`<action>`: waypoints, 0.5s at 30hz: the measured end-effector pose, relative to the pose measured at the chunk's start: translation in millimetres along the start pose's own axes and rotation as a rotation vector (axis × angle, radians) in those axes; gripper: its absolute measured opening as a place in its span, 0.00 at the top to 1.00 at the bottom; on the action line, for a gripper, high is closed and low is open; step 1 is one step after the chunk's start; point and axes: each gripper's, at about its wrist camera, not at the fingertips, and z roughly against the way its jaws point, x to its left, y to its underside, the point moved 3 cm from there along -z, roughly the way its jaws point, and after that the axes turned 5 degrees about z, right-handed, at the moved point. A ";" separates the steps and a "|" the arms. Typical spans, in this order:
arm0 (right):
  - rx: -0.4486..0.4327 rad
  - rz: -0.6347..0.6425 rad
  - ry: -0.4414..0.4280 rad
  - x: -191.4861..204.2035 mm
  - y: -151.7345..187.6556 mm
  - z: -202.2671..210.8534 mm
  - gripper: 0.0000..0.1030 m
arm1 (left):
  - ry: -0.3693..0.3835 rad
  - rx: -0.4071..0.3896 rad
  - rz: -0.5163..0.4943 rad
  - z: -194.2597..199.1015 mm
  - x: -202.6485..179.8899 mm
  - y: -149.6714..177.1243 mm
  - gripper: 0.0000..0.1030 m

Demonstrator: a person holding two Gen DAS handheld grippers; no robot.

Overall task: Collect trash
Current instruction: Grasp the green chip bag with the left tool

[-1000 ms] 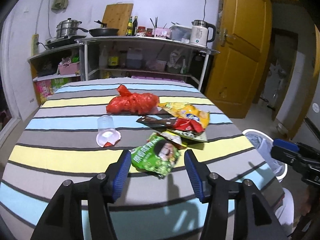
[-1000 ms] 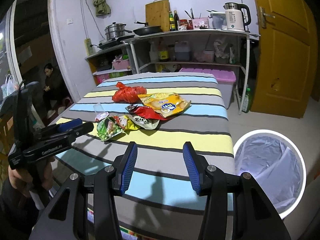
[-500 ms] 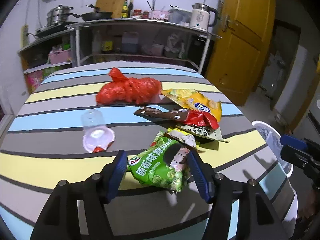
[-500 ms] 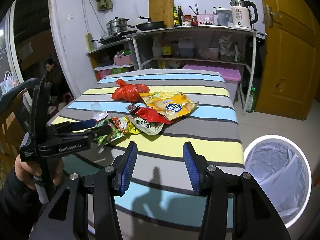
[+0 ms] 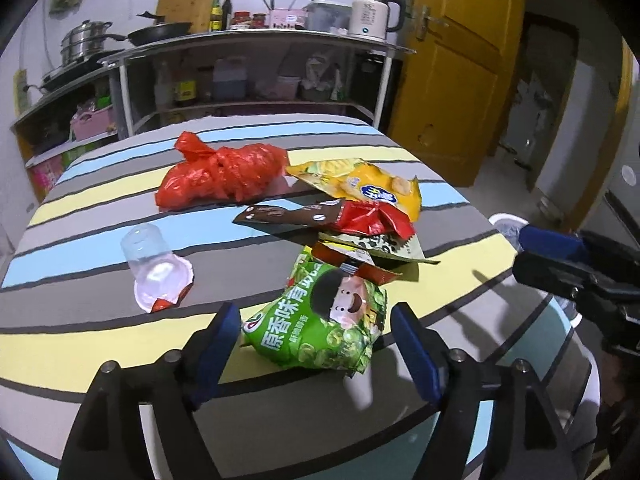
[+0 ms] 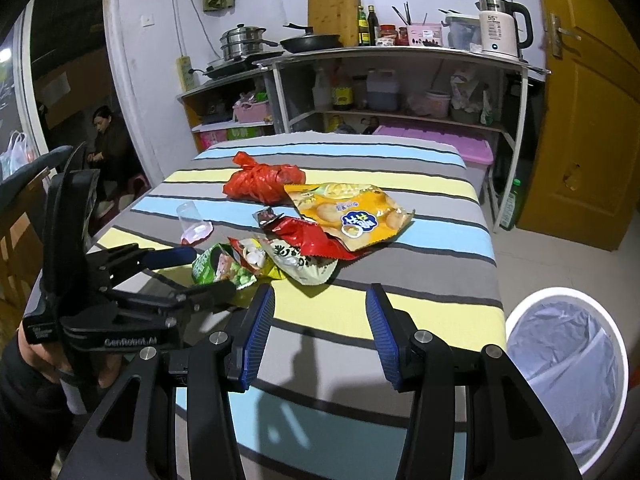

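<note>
Trash lies on the striped table point(image 5: 100, 340): a green snack bag point(image 5: 320, 324), a red plastic bag point(image 5: 220, 174), a yellow chip bag point(image 5: 360, 186), a brown and red wrapper point(image 5: 328, 218) and a clear plastic cup point(image 5: 152, 264) on its side. My left gripper point(image 5: 316, 336) is open, its fingers on either side of the green snack bag point(image 6: 218, 268), apart from it. My right gripper point(image 6: 318, 332) is open and empty over the table's near edge. A white bin with a liner point(image 6: 568, 364) stands on the floor at the right.
A shelf unit point(image 6: 400, 80) with pots, bottles and a kettle point(image 6: 502, 26) stands behind the table. A yellow door point(image 6: 592, 120) is at the right. A person point(image 6: 106, 136) sits at the far left.
My left gripper has moved forward and down, so the green snack bag now lies between its open fingers. The right gripper has shifted slightly and stays open.
</note>
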 end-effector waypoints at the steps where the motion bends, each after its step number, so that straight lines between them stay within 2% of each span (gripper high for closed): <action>1: 0.001 -0.002 0.001 -0.2 -0.1 -0.5 0.53 | -0.002 0.004 -0.005 -0.9 -1.0 0.2 0.25; 5: 0.010 -0.007 0.003 -2.8 -0.3 -4.3 0.53 | -0.036 0.014 -0.025 -4.7 -3.5 0.1 0.25; 8: 0.016 -0.009 0.002 -4.4 0.6 -7.2 0.53 | -0.072 0.012 -0.039 -5.1 -5.1 0.4 0.33; 10: 0.018 -0.006 0.001 -4.8 1.4 -8.4 0.53 | -0.069 0.005 -0.035 -3.2 -4.1 0.5 0.50; 13: 0.024 0.011 0.001 -3.5 0.2 -11.0 0.53 | -0.071 -0.006 -0.019 0.9 0.4 1.3 0.64; 15: 0.028 0.026 -0.001 -1.8 -1.1 -14.7 0.53 | -0.067 -0.014 0.000 4.6 4.7 1.9 0.69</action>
